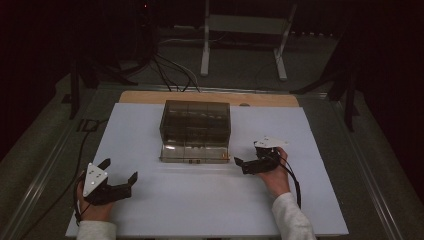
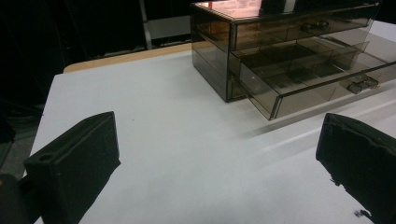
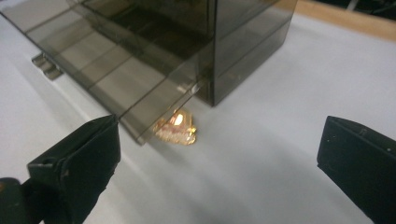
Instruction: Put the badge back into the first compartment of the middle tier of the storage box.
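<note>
My right gripper point(image 1: 239, 163) sits right of centre in the high view, jaws spread wide and holding nothing, pointed at the front right corner of the smoked acrylic drawer organizer point(image 1: 196, 125). In the right gripper view, a small gold trinket point(image 3: 176, 127) lies just below centre on the white tabletop point(image 3: 261, 154), touching or tucked just under the corner of the pulled-out bottom drawer point(image 3: 112, 88). It looks like a bit of jewellery, shiny, with pinkish stones, but it is too small and glaring for me to say which kind.

I judge it light, hard and slick, likely to skate on the smooth table if I nudge it. I would close on its two side edges, low against the surface, and keep clear of the drawer lip. The drawer itself is thin, stiff, transparent brown plastic, partitioned inside, with a small handle point(image 2: 358, 84) at the front. It is light enough to shift if bumped.

My left gripper point(image 1: 118, 176) rests at the lower left of the high view, well apart from the organizer, jaws also wide and empty.
</note>
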